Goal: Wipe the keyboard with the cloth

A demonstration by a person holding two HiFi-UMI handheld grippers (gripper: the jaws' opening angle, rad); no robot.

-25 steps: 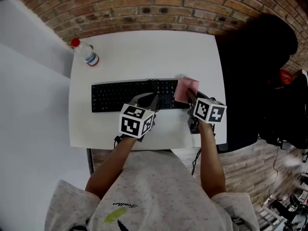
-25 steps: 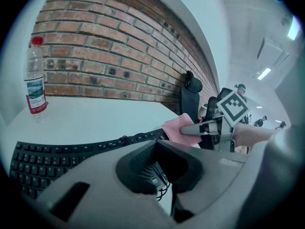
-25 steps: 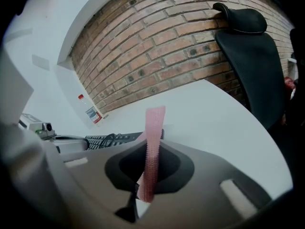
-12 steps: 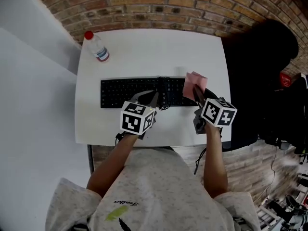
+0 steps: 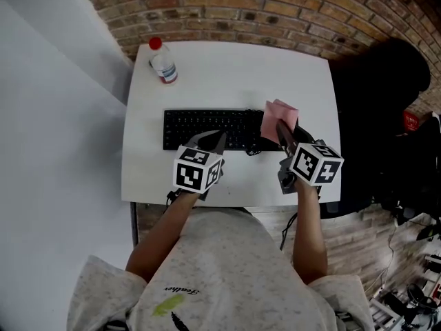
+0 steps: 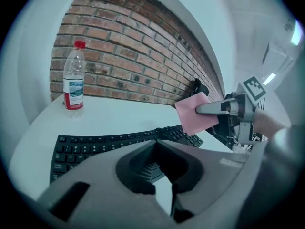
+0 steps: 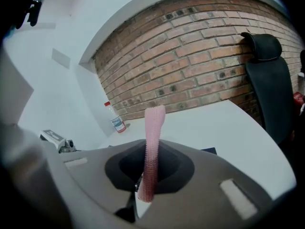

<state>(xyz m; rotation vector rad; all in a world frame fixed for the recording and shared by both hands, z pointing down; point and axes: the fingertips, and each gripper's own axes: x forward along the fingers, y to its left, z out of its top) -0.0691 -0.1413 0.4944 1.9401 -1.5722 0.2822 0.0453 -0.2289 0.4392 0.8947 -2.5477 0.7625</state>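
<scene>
A white table (image 5: 227, 74) stands against a brick wall (image 5: 275, 12). A black keyboard (image 5: 207, 128) lies across the middle of the table, with its long side parallel to the near edge. A clear plastic bottle (image 5: 163, 62) with a red cap stands upright at the far left corner, well apart from the keyboard.

The right gripper (image 5: 282, 131) is over the right end of the keyboard, toward the right edge of the table. Its fingers are closed on a pink cloth (image 5: 279, 118). In the right gripper view the cloth stands up thin and edge-on from between the two fingers. In the left gripper view it shows as a flat pink square held in the air above the right end of the keyboard. Its lower corner comes down close to the keys, but I cannot tell if it touches them.

The left gripper (image 5: 210, 142) is at the near side of the keyboard, about at its middle. Its fingers are drawn together with only a thin slit between them, and they hold nothing. Through the slit a part of the keys and the white table is seen.

A black chair (image 5: 375, 102) stands just beside the right edge of the table.
</scene>
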